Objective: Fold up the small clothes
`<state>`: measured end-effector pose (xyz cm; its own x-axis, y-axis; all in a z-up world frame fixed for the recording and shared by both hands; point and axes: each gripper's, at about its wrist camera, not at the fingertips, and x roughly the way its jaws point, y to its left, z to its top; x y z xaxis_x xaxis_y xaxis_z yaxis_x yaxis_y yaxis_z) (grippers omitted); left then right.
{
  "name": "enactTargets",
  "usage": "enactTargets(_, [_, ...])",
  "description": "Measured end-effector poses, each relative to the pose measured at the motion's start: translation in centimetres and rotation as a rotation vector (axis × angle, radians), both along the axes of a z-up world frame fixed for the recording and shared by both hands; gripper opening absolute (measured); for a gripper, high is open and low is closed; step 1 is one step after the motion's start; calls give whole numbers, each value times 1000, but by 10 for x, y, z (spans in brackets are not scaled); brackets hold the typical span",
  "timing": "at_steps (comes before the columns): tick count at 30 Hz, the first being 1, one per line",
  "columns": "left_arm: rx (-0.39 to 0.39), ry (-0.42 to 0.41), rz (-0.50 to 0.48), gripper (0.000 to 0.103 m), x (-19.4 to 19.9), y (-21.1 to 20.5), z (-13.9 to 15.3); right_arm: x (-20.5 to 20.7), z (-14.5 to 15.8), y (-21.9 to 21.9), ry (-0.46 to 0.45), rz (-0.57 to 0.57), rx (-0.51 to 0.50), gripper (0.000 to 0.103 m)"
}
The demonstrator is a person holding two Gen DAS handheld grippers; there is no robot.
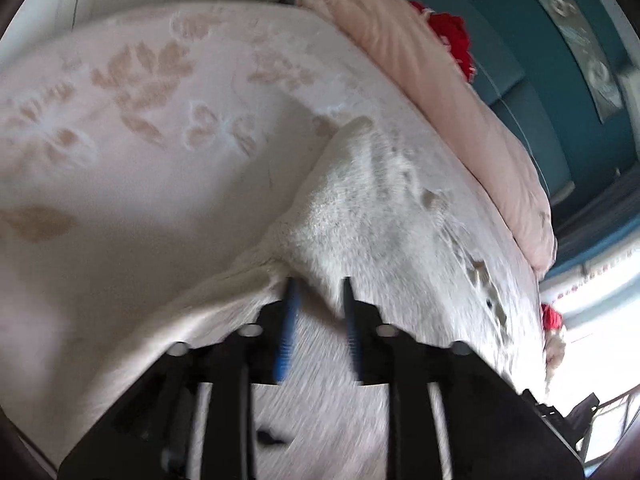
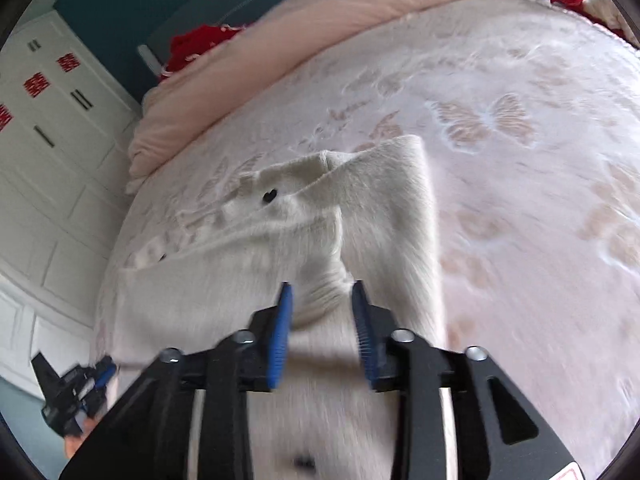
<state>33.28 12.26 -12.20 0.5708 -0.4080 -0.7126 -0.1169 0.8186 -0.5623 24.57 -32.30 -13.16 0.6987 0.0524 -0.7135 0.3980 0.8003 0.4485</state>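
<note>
Bed (image 2: pixel 540 208), white sweater (image 2: pixel 280 248), parted grippers (image 2: pixel 322 292).

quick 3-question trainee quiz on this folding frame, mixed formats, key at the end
1. True or false: the right gripper is clamped on the white fuzzy garment.
2. What lies under the garment? A) a bare wooden table B) a pale floral bedspread C) a metal tray
3. Fill in: in the left wrist view, the pads of the left gripper stand ____ , with the garment's edge just ahead of them.

Key: 1 false, its blue pads stand apart above the ribbed cuff; 2 B; 3 apart.
</note>
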Motion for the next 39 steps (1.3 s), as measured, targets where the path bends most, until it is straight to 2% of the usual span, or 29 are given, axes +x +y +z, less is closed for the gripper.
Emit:
enactTargets(1, [13, -11, -9, 48, -8, 5, 5, -14, 1, 4, 4, 9, -14, 38])
enactTargets(2, [34, -17, -16, 53, -19, 12, 9, -37, 0, 10, 13, 20, -26, 41])
enactTargets(4, [65, -12, -30, 56, -39, 23, 13, -74, -3, 9, 35, 32, -12, 50])
enactTargets(6, [86, 19, -52, 61, -64, 37, 15, -120, -7, 16, 80, 64, 1, 52])
enactTargets(10, [50, 92, -73, 73, -121, 63, 8, -190, -21, 37, 172, 140, 22, 53])
enactTargets(12, [37, 139, -88, 77, -154, 73, 2, -223, -31, 50, 211, 176, 62, 55])
enactTargets(13, [42, 154, -91, 84, -165, 74, 0, -238, -38, 56, 224, 188, 91, 55])
enactTargets(15, [18, 172, -91, 86, -192, 80, -5, -256, -46, 66, 222, 211, 149, 56])
enactTargets(19, [-3, 153, -26, 87, -222, 87, -6, -269, -52, 77, 153, 202, 219, 69])
enactTargets(22, [16, 148, 5, 87, -230, 89, -1, -262, -53, 82, 114, 196, 250, 69])
enactTargets(26, [-28, 166, 64, 87, -243, 102, -2, -254, -56, 88, 84, 193, 265, 69])
enactTargets(30, [-74, 169, 42, 87, -243, 95, -5, -250, -56, 87, 54, 178, 299, 69])
enactTargets(33, [-146, 151, -29, 88, -234, 77, -4, -249, -58, 84, 40, 155, 326, 69])
enactTargets(34, [-147, 148, -44, 89, -231, 72, -4, -248, -57, 83, 38, 151, 325, 69])
enactTargets(37, [-78, 175, -49, 90, -216, 54, -15, -246, -58, 81, 30, 137, 342, 69])
enactTargets(39, [-47, 152, -38, 88, -212, 48, -14, -244, -58, 80, 26, 128, 345, 63])
